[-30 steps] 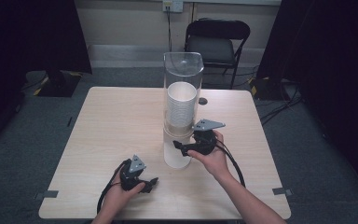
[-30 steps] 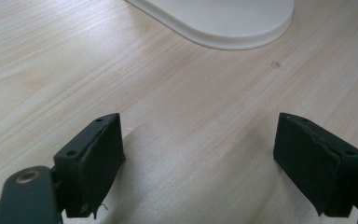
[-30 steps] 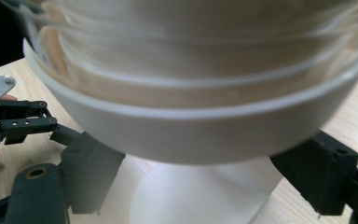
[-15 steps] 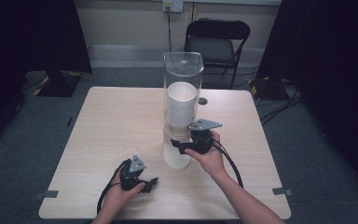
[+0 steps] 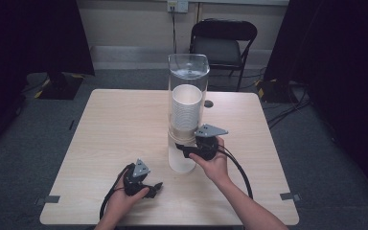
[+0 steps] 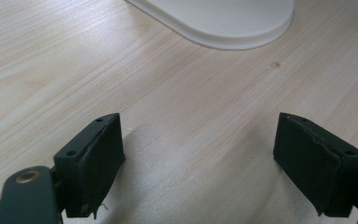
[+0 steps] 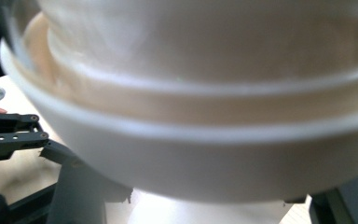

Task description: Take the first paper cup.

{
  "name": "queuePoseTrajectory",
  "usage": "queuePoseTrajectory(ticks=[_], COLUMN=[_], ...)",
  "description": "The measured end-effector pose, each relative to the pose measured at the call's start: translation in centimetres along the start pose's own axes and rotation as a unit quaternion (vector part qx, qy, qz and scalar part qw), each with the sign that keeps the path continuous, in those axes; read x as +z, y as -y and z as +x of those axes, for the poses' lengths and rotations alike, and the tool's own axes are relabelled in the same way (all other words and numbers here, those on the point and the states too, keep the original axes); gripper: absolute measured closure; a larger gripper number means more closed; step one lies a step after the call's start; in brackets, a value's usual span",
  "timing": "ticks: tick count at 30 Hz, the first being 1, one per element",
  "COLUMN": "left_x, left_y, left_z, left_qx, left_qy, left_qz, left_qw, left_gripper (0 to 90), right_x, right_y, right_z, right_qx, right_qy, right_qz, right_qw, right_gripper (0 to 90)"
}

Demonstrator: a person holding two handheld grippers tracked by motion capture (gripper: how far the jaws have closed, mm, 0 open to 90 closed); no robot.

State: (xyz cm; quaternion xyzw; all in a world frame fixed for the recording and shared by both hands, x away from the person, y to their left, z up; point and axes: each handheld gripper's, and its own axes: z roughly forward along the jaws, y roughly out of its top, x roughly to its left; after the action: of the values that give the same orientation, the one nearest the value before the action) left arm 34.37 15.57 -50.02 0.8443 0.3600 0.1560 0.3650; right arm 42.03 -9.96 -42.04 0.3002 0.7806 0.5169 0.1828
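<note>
High view: item one, right gripper, jaws just closed in on what I judge to be the lowest white paper cup under the tall clear plastic dispenser tube, ready to draw it from the white nested cup stack above the jaws. Item two, left gripper, parked on the pale wooden table, out of the way.

Left gripper view: left gripper wide, empty; white oval dispenser base ahead of the jaws.

Right gripper view: right gripper narrow, one jaw on each side of the cup, below the white round collar.
</note>
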Motion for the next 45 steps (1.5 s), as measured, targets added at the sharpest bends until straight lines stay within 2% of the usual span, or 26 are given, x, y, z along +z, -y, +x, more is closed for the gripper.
queuePoseTrajectory(ticks=[2,7,13,14,15,16,17,18,19,20,21,23,26,27,29,32,37,41,42,44,45], left_x=[0.0,0.0,0.1,0.1,0.1,0.1,0.1,0.1,0.1,0.1,0.1,0.0,0.1,0.1,0.1,0.1,0.1,0.2,0.2,0.2,0.2], left_y=[0.0,0.0,0.0,0.0,0.0,0.0,0.0,0.0,0.0,0.0,0.0,0.0,0.0,0.0,-0.1,-0.1,-0.1,-0.1,0.0,0.0,0.0], left_z=[0.0,0.0,0.0,0.0,0.0,0.0,0.0,0.0,0.0,0.0,0.0,0.0,0.0,-0.1,0.0,0.0,0.0,0.0,0.0,0.0,0.0], left_qx=[-0.001,0.000,-0.002,-0.002,-0.002,-0.001,-0.001,-0.001,-0.002,-0.001,-0.002,-0.001,-0.002,-0.007,-0.002,-0.001,-0.001,-0.003,-0.003,-0.002,-0.002], left_qy=[0.000,0.002,0.003,0.003,0.003,0.003,0.003,0.003,0.003,0.003,0.003,0.001,-0.001,-0.001,0.000,-0.001,-0.001,0.002,0.001,0.001,0.001], left_qz=[0.000,-0.001,-0.007,-0.007,-0.007,-0.006,-0.007,-0.006,-0.007,-0.006,-0.007,0.000,0.001,-0.003,0.001,0.002,0.001,-0.004,-0.005,-0.005,-0.005], left_qw=[1.0000,1.0000,1.0000,1.0000,1.0000,1.0000,1.0000,1.0000,1.0000,1.0000,1.0000,1.0000,1.0000,1.0000,1.0000,1.0000,1.0000,1.0000,1.0000,1.0000,1.0000], left_gripper=[15.6,15.5,15.4,15.4,15.3,15.3,15.3,15.4,15.4,15.3,15.1,15.0,15.0,14.8,14.6,14.6,14.6,14.6,14.6,14.6,14.6], right_x=[0.0,0.0,0.0,0.0,0.1,0.7,0.7,1.2,1.3,0.9,0.2,0.0,-0.3,-0.5,-1.0,-1.6,-2.9,-3.1,-3.0,-3.0,-3.0], right_y=[0.5,0.5,0.8,1.2,1.5,2.8,2.8,4.8,6.8,7.8,7.5,6.8,6.6,6.8,7.5,8.3,8.6,9.1,9.4,9.7,9.7], right_z=[0.2,0.1,0.2,0.2,0.2,0.2,0.2,-0.1,-0.2,-0.1,0.6,0.6,0.3,0.1,-0.6,-1.0,-1.5,-1.8,-1.9,-1.9,-1.9], right_qx=[-0.004,-0.001,-0.002,-0.009,-0.005,-0.002,-0.002,-0.015,-0.007,0.016,0.004,0.008,-0.002,-0.008,0.002,-0.005,-0.010,-0.010,-0.016,-0.015,-0.018], right_qy=[0.007,0.005,0.003,0.010,0.007,0.001,0.001,0.006,0.012,0.009,0.007,-0.003,-0.005,-0.005,-0.008,-0.007,-0.006,-0.006,-0.004,-0.003,-0.001], right_qz=[-0.016,-0.009,-0.014,-0.010,0.013,0.063,0.063,0.109,0.118,0.103,0.084,0.092,0.102,0.108,0.117,0.129,0.130,0.140,0.153,0.159,0.156], right_qw=[0.9998,0.9999,0.9999,0.9999,0.9999,0.9980,0.9980,0.9940,0.9929,0.9945,0.9964,0.9957,0.9948,0.9941,0.9931,0.9916,0.9915,0.9901,0.9881,0.9871,0.9876], right_gripper=[36.5,36.7,36.9,37.3,37.7,37.8,37.8,37.7,37.6,37.5,37.3,37.1,37.0,37.0,36.9,36.9,36.7,36.5,36.4,36.3,36.2])
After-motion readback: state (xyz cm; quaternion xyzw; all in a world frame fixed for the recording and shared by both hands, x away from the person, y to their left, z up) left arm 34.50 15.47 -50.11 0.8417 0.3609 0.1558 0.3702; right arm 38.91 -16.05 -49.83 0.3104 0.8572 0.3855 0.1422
